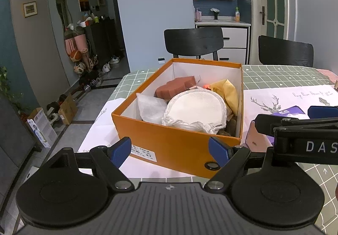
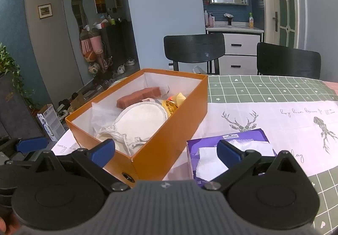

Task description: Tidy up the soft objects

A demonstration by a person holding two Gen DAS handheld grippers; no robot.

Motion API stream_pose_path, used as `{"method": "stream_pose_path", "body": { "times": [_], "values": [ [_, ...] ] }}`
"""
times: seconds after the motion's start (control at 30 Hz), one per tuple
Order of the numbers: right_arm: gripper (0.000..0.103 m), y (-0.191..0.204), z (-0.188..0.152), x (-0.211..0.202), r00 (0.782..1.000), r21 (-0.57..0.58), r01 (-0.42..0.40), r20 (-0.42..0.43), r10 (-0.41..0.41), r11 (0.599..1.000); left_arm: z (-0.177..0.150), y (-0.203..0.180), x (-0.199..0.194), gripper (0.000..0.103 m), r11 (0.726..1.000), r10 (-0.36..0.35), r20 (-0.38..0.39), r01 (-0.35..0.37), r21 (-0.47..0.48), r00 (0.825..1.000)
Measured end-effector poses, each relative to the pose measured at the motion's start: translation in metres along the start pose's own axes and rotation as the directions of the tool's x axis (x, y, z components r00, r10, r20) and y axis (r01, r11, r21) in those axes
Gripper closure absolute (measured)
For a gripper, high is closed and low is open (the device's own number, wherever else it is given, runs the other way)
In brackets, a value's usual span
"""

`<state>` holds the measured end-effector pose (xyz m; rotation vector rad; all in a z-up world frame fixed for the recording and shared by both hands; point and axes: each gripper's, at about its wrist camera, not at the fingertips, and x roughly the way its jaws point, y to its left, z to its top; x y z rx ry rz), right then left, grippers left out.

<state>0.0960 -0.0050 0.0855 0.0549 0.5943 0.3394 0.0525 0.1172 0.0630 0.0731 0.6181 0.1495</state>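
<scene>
Both grippers, left (image 1: 170,151) and right (image 2: 165,150), hold jaws spread before the orange box (image 1: 179,146).

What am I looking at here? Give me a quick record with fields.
container: orange box, lid off, on table
inside: white round pad, brown sponge, yellow bag, white plastic wrap
beside box: purple tissue box, tissue sticking out
left gripper: open, empty, before the box
right gripper: open, empty, over the box corner and tissue box

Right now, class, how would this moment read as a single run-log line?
left gripper: open, empty | right gripper: open, empty | orange box: holds soft items | tissue box: on table beside it
</scene>
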Motion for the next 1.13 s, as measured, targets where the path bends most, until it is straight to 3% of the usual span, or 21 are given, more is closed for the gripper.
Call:
{"method": "stream_pose_path", "body": {
  "times": [1.13],
  "values": [
    [0.003,-0.0001,-0.0041,-0.0029,1.000,-0.002,0.003,-0.003,-0.003,1.000,-0.0088,-0.0019,-0.0052,0.006,1.000,-0.019,0.015,0.018,0.016,1.000]
  ]
}}
